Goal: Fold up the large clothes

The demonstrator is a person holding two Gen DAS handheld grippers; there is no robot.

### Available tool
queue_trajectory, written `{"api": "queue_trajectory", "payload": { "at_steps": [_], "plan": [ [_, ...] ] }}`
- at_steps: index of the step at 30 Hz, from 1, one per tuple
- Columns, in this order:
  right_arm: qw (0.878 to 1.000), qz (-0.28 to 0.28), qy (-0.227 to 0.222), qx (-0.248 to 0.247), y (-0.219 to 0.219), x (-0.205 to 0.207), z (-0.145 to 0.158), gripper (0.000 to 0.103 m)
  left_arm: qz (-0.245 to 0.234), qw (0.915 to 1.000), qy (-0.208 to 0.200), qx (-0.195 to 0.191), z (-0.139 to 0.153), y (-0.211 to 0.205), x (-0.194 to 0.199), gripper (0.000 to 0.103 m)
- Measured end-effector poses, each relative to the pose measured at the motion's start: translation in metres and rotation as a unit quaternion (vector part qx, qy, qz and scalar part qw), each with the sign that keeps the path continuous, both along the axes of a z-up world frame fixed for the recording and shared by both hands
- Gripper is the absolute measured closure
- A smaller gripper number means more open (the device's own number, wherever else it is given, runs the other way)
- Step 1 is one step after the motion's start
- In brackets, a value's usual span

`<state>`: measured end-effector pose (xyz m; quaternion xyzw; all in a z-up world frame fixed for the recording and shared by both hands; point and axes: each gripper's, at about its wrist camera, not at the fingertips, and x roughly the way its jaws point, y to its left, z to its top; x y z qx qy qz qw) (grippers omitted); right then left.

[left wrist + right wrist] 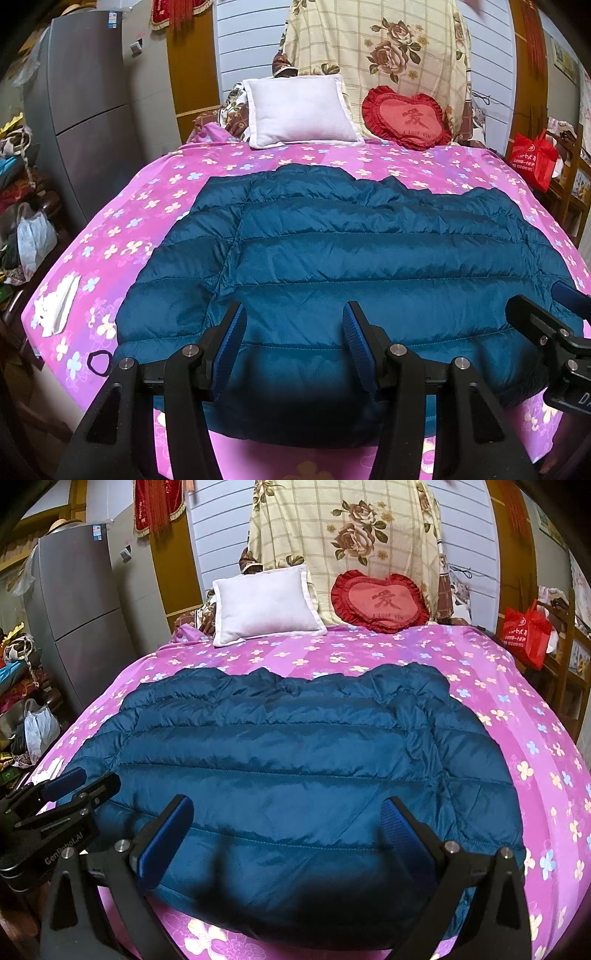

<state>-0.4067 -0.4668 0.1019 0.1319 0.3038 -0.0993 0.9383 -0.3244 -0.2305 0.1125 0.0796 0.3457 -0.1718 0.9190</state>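
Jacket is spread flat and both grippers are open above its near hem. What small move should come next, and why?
Probably lower the left gripper toward the jacket's near-left edge and close on it. The jacket lies flat and unfolded on the pink bedsheet; the right gripper is open too, and neither holds fabric, so a grasp likely comes first.

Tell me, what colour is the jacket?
Teal blue jacket; clearest in the right wrist view.

The quilted jacket (332,258) is deep teal, lying on a pink-purple sheet (155,206) scattered with pale flowers. A plain white pillow (299,110) sits beside a red heart-shaped cushion (404,118); the gripper pads (166,834) are blue.
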Motion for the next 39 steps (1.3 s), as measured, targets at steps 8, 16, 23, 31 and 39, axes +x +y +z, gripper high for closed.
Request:
{"api": "queue_trajectory", "payload": {
  "at_steps": [8, 16, 23, 31, 39],
  "plan": [
    [1.0, 0.0, 0.001, -0.001, 0.0004, 0.0006, -0.0011, 0.0, 0.001, 1.0, 0.001, 0.001, -0.001, -0.0007, 0.0004, 0.068],
    [1.0, -0.003, 0.004, 0.0, -0.0006, 0.0026, -0.0034, 0.0, 0.001, 1.0, 0.002, 0.001, -0.0024, -0.002, 0.0008, 0.068],
    [1.0, -0.004, 0.006, 0.004, -0.0025, 0.0023, -0.0057, 0.0, 0.001, 1.0, 0.002, 0.002, -0.0047, -0.0048, -0.0003, 0.068],
    [1.0, -0.004, 0.004, 0.006, -0.0033, 0.0039, -0.0068, 0.0, 0.0, 1.0, 0.002, 0.002, -0.0051, -0.0051, -0.0001, 0.068],
    [1.0, -0.003, 0.008, 0.008, -0.004, 0.0071, -0.0084, 0.0, 0.0, 1.0, 0.004, 0.003, -0.0066, -0.0071, 0.0, 0.068]
  ]
}}
